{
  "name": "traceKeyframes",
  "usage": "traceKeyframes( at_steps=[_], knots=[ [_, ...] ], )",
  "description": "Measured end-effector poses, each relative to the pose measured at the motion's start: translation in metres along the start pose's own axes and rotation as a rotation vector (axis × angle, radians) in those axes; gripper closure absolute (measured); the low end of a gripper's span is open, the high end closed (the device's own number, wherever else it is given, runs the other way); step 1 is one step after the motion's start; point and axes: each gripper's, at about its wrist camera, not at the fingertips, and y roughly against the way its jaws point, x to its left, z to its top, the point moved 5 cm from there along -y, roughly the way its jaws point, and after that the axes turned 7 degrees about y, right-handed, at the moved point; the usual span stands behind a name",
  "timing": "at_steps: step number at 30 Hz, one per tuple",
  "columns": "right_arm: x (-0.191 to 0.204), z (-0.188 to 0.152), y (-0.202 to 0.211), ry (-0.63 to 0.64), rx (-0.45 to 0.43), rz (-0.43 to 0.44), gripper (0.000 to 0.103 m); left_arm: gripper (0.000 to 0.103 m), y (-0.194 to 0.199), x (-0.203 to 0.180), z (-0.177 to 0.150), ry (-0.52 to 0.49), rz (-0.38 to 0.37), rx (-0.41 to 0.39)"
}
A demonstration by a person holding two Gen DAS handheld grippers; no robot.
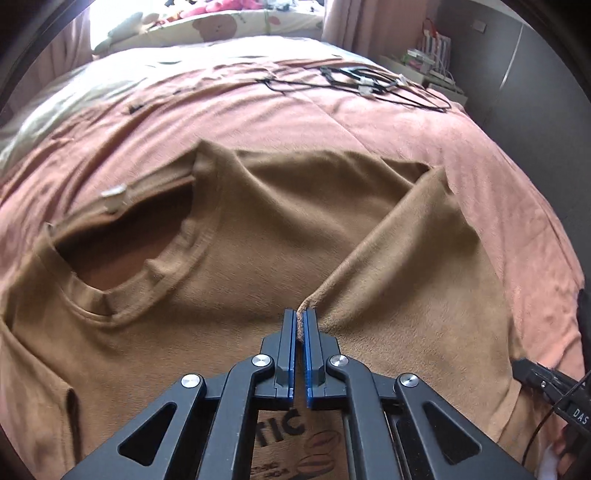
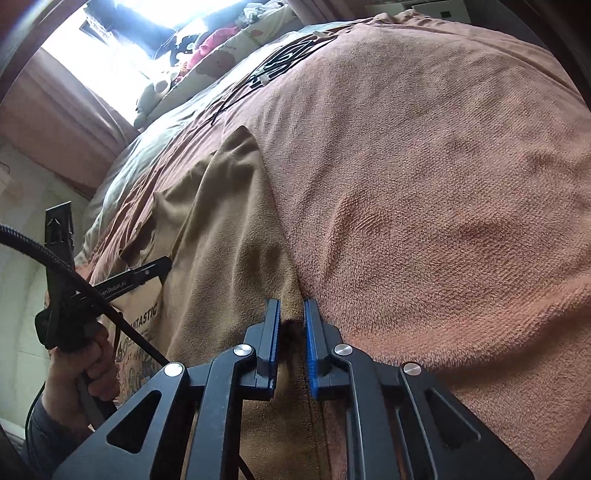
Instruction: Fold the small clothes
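T-shirt (image 1: 280, 229): brown, spread front-up on the bed, collar toward my left, printed letters showing on the chest beneath my left gripper.
Bed (image 1: 406, 122): covered by a pink fleece blanket; the shirt lies across its near part.
Left gripper (image 1: 300, 314): my jaws are pressed together on a pinch of the shirt's fabric, a ridge of cloth rising from the pinch and running off to the right sleeve edge.
Fold: the cloth I hold with the left stands up as a tilted flap over the shirt's body, its far corner near the blanket.
Collar (image 1: 177, 273): ribbed, open, partly turned up, with a white label just beyond it.
Right gripper (image 2: 291, 314): my jaws stand a little apart, with the shirt's edge in the gap between them; whether the pads actually grip it I cannot tell.
Right side of shirt: its edge runs along the blanket straight away from my right jaws.
Hand (image 2: 79, 373): seen from the right wrist camera, wrapped around the left gripper's handle, a dark sleeve below it.
Cables (image 1: 369, 85): black, tangled on the far part of the bed, well apart from the shirt.
Pillow (image 1: 221, 27): at the head of the bed, with soft toys behind it by the window.
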Motion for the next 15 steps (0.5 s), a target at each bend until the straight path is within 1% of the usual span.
traceKeyframes(
  at_steps=[4, 6, 7, 9, 10, 12, 13, 15],
  knots=[
    [-0.001, 0.0, 0.001, 0.002, 0.005, -0.002, 0.094, 0.099, -0.004, 0.008, 0.003, 0.013, 0.034, 0.02],
    [-0.001, -0.001, 0.002, -0.001, 0.008, 0.002, 0.094, 0.094, -0.009, 0.006, 0.003, -0.017, 0.067, 0.048],
    [-0.001, -0.001, 0.003, -0.004, 0.012, 0.008, 0.094, 0.091, -0.009, 0.004, 0.004, -0.031, 0.085, 0.047],
    [-0.003, 0.001, 0.006, -0.012, 0.014, 0.029, 0.094, 0.081, -0.003, 0.0, 0.01, -0.05, 0.131, 0.017],
    [-0.004, 0.001, 0.009, -0.017, 0.012, 0.04, 0.093, 0.079, 0.001, -0.003, 0.014, -0.056, 0.138, -0.003],
    [-0.009, 0.001, 0.015, -0.039, 0.008, 0.067, 0.093, 0.072, 0.008, -0.013, 0.022, -0.06, 0.106, -0.033],
    [-0.012, 0.001, 0.019, -0.049, -0.001, 0.076, 0.093, 0.072, 0.01, -0.019, 0.025, -0.059, 0.076, -0.038],
    [-0.018, 0.003, 0.028, -0.051, -0.025, 0.059, 0.091, 0.072, 0.011, -0.033, 0.03, -0.064, 0.007, -0.034]
  ],
)
